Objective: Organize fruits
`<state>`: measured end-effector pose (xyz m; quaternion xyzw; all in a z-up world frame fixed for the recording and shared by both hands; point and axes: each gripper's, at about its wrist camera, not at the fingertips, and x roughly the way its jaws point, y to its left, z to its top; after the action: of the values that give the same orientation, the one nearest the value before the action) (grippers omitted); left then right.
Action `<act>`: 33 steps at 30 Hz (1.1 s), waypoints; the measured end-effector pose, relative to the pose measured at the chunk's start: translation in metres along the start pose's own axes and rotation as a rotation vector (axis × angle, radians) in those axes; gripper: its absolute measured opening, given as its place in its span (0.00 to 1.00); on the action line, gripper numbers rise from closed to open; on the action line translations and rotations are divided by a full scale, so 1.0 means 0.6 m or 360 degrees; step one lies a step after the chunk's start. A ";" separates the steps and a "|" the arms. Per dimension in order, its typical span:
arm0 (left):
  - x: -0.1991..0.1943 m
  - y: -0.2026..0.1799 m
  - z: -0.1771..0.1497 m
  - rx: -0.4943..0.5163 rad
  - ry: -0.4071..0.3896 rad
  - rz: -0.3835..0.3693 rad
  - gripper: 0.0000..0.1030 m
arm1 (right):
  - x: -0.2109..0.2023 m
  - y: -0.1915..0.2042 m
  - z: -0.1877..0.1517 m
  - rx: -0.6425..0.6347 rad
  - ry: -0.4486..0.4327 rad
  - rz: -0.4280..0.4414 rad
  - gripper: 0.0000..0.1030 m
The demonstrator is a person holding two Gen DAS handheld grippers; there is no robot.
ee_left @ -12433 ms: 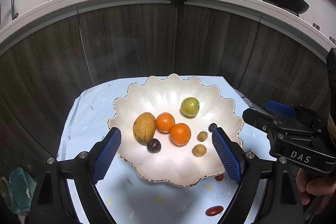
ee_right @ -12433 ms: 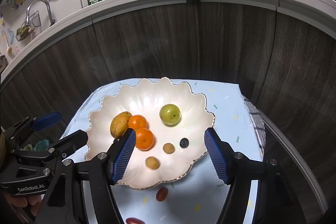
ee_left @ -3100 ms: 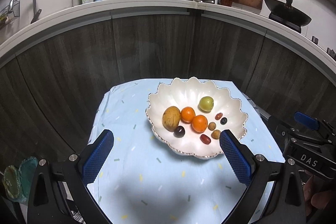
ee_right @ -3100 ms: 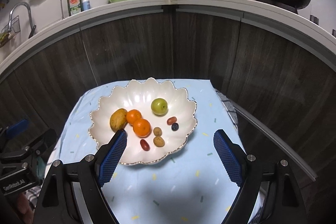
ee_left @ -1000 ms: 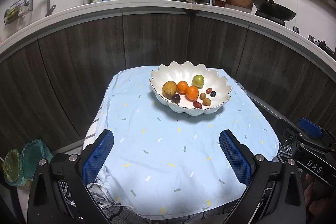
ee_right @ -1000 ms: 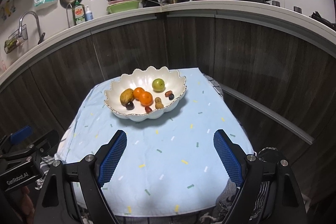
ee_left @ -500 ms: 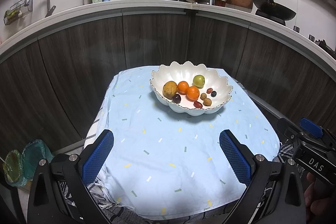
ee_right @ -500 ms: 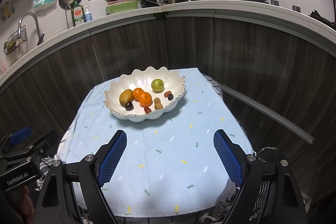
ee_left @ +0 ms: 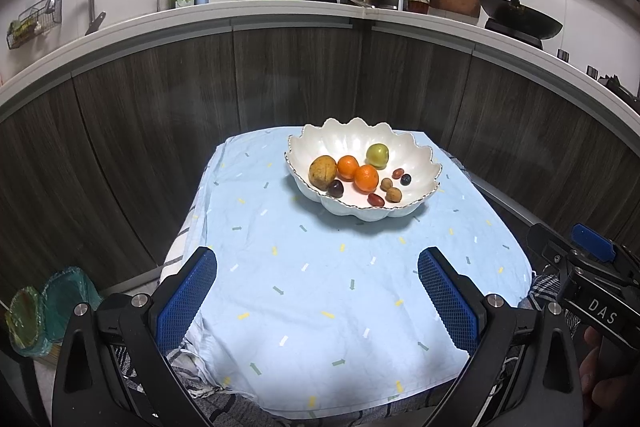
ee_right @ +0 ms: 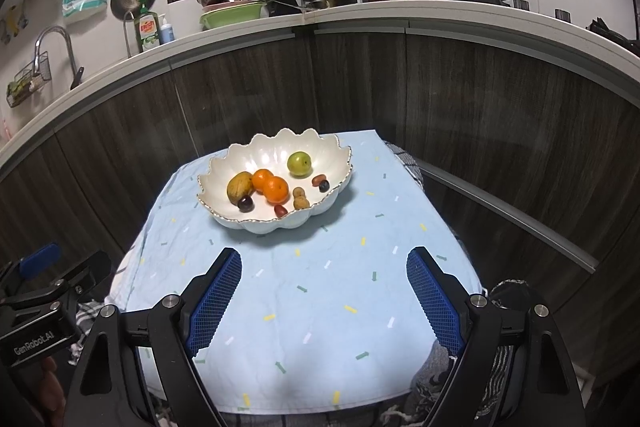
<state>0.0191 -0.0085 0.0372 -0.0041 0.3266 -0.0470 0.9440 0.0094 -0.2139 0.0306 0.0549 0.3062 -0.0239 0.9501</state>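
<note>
White and scalloped, with a thin gold rim, the bowl (ee_left: 416, 151) sits toward the far edge of the small table, and every fruit we can find lies inside it: a brownish mango (ee_left: 322, 166) at the left, two oranges (ee_left: 357, 173) touching beside it, a green apple (ee_left: 377, 155) toward the back, and a scatter of small dark and tan fruits (ee_left: 390, 189) along the near wall. None rests loose on the pale blue cloth (ee_left: 320, 291), so we judge the sorting essentially finished.

We hold both tools well back over the near edge. Our left gripper (ee_left: 316, 291) has its blue pads spread wide with nothing between them; our right gripper (ee_right: 322, 291) is likewise released and empty, which suits a job that seems done.

The left view shows the right tool's black body at the table's right edge and green bags on the floor. The right view instead shows the left tool at the lower left and a steel rail along the cabinets to the right.
</note>
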 end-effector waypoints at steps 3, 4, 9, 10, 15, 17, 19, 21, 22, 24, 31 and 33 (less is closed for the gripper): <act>-0.002 -0.001 0.000 0.0002 -0.0006 0.0004 0.99 | 0.000 0.000 0.000 0.0000 -0.0002 0.0000 0.83; -0.003 -0.001 0.001 0.0003 -0.0007 0.0006 0.99 | 0.000 0.000 0.000 0.0000 -0.0001 0.0000 0.83; -0.003 -0.001 0.001 0.0002 -0.0004 0.0005 0.99 | 0.000 0.000 0.000 -0.0001 -0.0002 0.0000 0.83; -0.002 -0.001 0.001 0.0000 -0.0003 0.0001 0.99 | 0.000 0.000 0.000 -0.0001 -0.0003 0.0000 0.83; -0.002 0.001 -0.001 -0.0010 0.0010 -0.0006 0.99 | 0.000 0.001 0.000 0.0001 -0.0003 0.0000 0.83; -0.001 0.001 -0.002 -0.0016 0.0014 -0.0014 0.99 | 0.000 0.000 0.000 0.0001 -0.0001 0.0001 0.83; -0.001 0.001 -0.002 -0.0020 0.0015 -0.0015 0.99 | 0.000 0.000 0.000 0.0001 0.0000 0.0001 0.83; -0.001 0.001 -0.002 -0.0018 0.0012 -0.0013 0.99 | 0.000 0.000 -0.001 0.0001 -0.0002 0.0001 0.83; -0.001 0.001 -0.002 -0.0018 0.0010 -0.0013 0.99 | 0.000 0.000 0.000 0.0001 -0.0002 0.0001 0.83; 0.000 0.002 -0.002 -0.0020 0.0012 -0.0014 0.99 | 0.001 -0.001 -0.001 0.0000 -0.0001 0.0002 0.83; 0.002 -0.003 -0.005 -0.0004 0.0030 -0.0015 0.99 | 0.000 -0.001 0.000 0.0009 0.0002 0.0002 0.83; 0.003 -0.006 -0.004 0.0008 0.0023 -0.0009 0.99 | 0.000 0.000 0.000 0.0018 0.0004 -0.0002 0.83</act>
<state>0.0187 -0.0119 0.0346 -0.0023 0.3334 -0.0506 0.9414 0.0094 -0.2136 0.0310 0.0600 0.3074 -0.0262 0.9493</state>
